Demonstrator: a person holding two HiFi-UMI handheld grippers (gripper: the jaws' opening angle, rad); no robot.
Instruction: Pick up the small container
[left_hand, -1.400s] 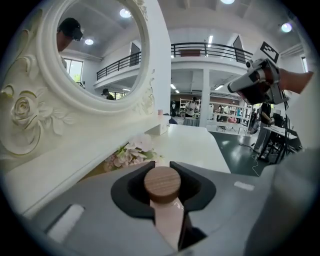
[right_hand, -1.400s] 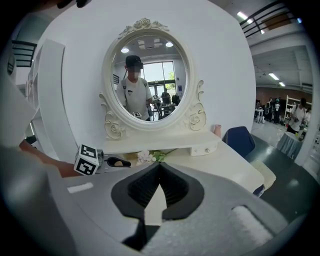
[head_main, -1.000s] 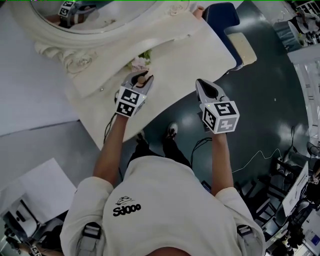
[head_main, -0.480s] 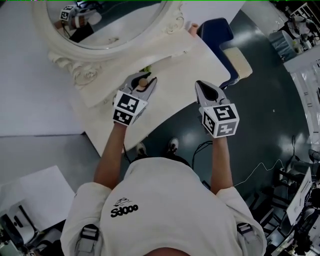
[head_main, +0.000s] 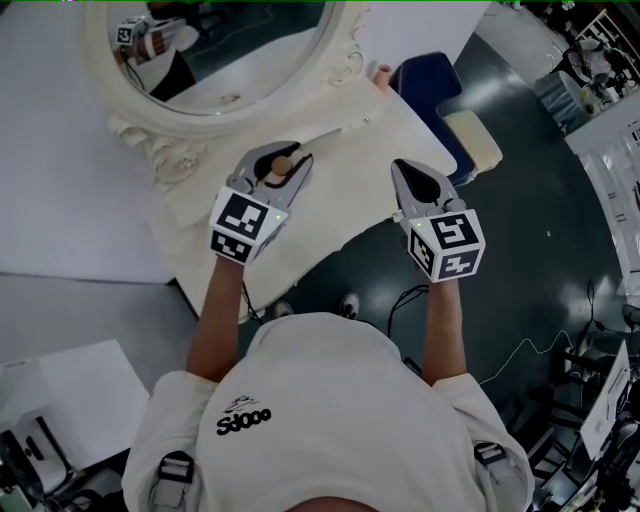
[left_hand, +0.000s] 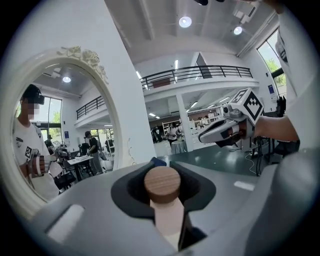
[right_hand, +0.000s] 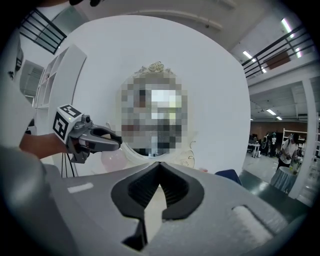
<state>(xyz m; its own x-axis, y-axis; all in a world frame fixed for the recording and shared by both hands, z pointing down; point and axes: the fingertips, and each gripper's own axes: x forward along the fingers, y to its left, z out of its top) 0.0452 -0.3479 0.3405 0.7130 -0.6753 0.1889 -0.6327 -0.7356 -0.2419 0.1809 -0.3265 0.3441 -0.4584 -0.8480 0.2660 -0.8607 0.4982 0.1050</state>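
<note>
Container, wooden-lidded, tight between jaws of left gripper; jaws of right gripper together.

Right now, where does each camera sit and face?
Head view: on the person's head, looking steeply down at the table, forearms, left claw, right claw.
Left gripper view: rides the left claw, facing mirror and hall; claw grips the small container.
Right gripper view: rides the right claw, facing the mirror; claw shut, empty.
Shared: each gripper view shows the other claw.
</note>
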